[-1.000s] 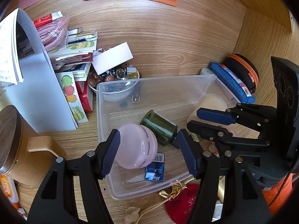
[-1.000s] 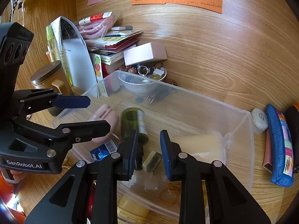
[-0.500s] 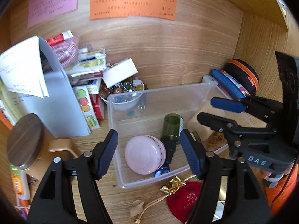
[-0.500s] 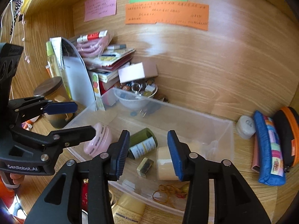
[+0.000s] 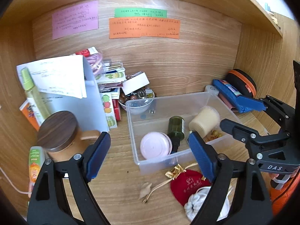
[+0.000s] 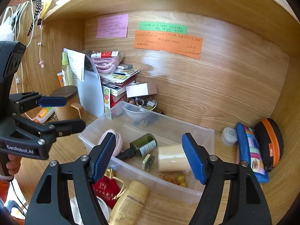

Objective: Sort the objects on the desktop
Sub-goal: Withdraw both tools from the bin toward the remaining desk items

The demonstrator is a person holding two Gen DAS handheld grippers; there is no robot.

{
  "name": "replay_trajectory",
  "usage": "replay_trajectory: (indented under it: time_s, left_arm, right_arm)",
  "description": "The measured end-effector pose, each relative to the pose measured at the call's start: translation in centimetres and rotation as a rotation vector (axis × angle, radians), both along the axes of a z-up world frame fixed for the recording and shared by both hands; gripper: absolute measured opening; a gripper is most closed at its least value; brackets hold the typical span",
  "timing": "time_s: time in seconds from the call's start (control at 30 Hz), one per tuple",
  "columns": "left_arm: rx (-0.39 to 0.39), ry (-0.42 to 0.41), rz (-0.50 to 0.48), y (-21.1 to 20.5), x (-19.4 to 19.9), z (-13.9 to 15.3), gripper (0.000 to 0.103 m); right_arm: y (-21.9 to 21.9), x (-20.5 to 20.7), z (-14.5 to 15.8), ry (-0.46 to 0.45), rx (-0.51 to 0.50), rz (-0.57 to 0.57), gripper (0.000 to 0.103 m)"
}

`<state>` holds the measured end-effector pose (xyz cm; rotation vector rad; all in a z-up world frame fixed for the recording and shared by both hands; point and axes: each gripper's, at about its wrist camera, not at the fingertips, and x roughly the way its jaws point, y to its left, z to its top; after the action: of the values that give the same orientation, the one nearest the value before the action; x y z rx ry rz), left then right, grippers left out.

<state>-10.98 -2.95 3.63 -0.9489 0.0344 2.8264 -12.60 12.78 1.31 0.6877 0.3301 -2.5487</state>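
in the clear plastic bin on the wooden desk we see a round pink case, a dark green bottle lying on its side with a pale label, and a cream jar tipped over. our left gripper and right gripper hang above it, jaws opening, empty. their housings read "genrobot.ai" and "das".
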Motion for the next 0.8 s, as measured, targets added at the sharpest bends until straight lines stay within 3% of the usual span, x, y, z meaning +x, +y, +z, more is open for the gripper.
replay_trajectory:
  time_s: [0.33, 0.8]
  left_arm:
    - [0.015, 0.001, 0.020, -0.7, 3.6, -0.2, 0.094]
    - [0.009, -0.119, -0.020, 2.3, 6.2, -4.7, 0.094]
  right_arm:
    - [1.5, 2.4, -1.3, -0.042, -0.021, -0.028, 0.075]
    - [4.6, 5.0, -4.4, -0.138, -0.046, -0.084, 0.078]
